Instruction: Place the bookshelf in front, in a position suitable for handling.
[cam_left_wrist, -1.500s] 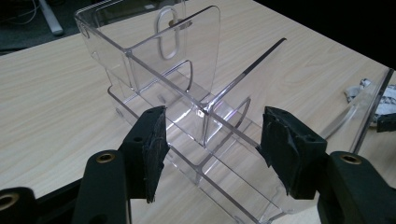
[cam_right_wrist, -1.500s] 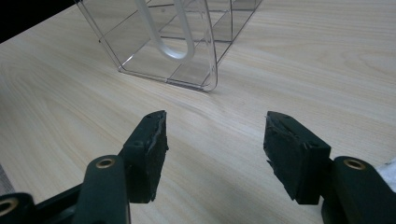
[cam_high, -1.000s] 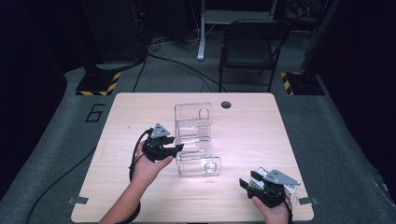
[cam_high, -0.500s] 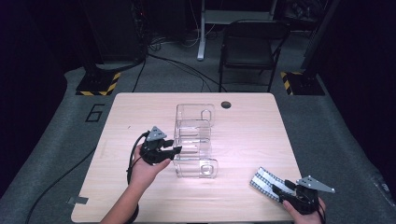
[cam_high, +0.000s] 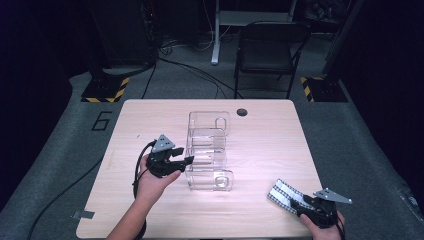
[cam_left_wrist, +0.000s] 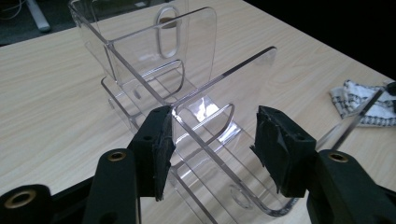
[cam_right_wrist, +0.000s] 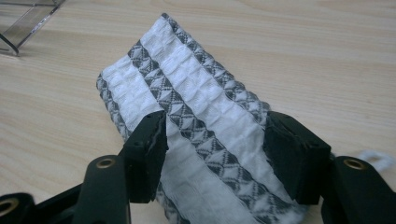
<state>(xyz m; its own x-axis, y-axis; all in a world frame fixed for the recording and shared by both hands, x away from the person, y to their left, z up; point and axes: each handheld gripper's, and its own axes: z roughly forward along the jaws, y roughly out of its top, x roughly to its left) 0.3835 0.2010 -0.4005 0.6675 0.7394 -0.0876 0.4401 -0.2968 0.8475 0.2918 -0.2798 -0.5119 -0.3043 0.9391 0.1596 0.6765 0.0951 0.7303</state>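
A clear acrylic rack (cam_high: 207, 150) with stepped dividers stands mid-table. My left gripper (cam_high: 182, 164) is at its left side. In the left gripper view one clear divider wall (cam_left_wrist: 224, 74) runs between the jaws (cam_left_wrist: 212, 135), which have just been opening; the pads stand apart from it, so this gripper is open. A folded white cloth with grey patterned stripes (cam_high: 283, 194) lies on the table near the front right corner. My right gripper (cam_high: 301, 202) holds its near end, and in the right gripper view both pads press the cloth's (cam_right_wrist: 187, 79) sides (cam_right_wrist: 215, 140).
The light wooden table (cam_high: 150, 120) has a round cable hole (cam_high: 242, 112) at the back. A black chair (cam_high: 267, 45) stands beyond the far edge. The cloth lies close to the table's front right edge.
The right hand drew back toward the front right corner, and the cloth now lies stretched out on the table ahead of it. The left jaws stand wider at the rack.
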